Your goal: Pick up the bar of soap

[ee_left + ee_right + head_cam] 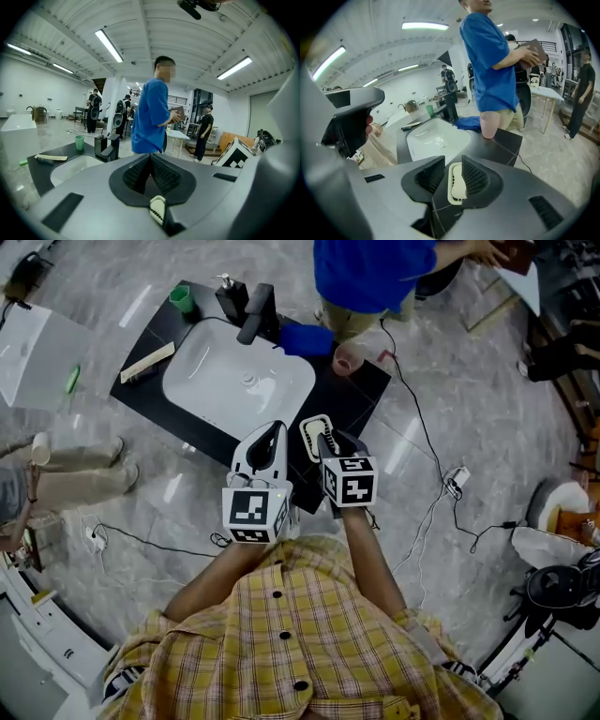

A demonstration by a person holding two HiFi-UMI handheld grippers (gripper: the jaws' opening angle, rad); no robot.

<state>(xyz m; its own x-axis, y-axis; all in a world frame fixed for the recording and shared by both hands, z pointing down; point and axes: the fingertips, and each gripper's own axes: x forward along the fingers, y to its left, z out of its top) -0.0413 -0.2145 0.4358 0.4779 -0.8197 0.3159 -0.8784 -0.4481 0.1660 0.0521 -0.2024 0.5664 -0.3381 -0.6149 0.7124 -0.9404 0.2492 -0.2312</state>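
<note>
steep overhead, gripper views sharing sink [220,381]

The hall is being lit evenly from above by long white ceiling tube lamps [108,45]; pale streaks are being reflected by the glossy grey stone floor [441,352] and the white glazed basin [234,390]. Both gripper views are being bowed and darkened at their edges

One soap bar [458,188], two cups [182,298] [347,360]

White sink [214,381]; green cup [181,299]; pink cup [347,360]
</note>
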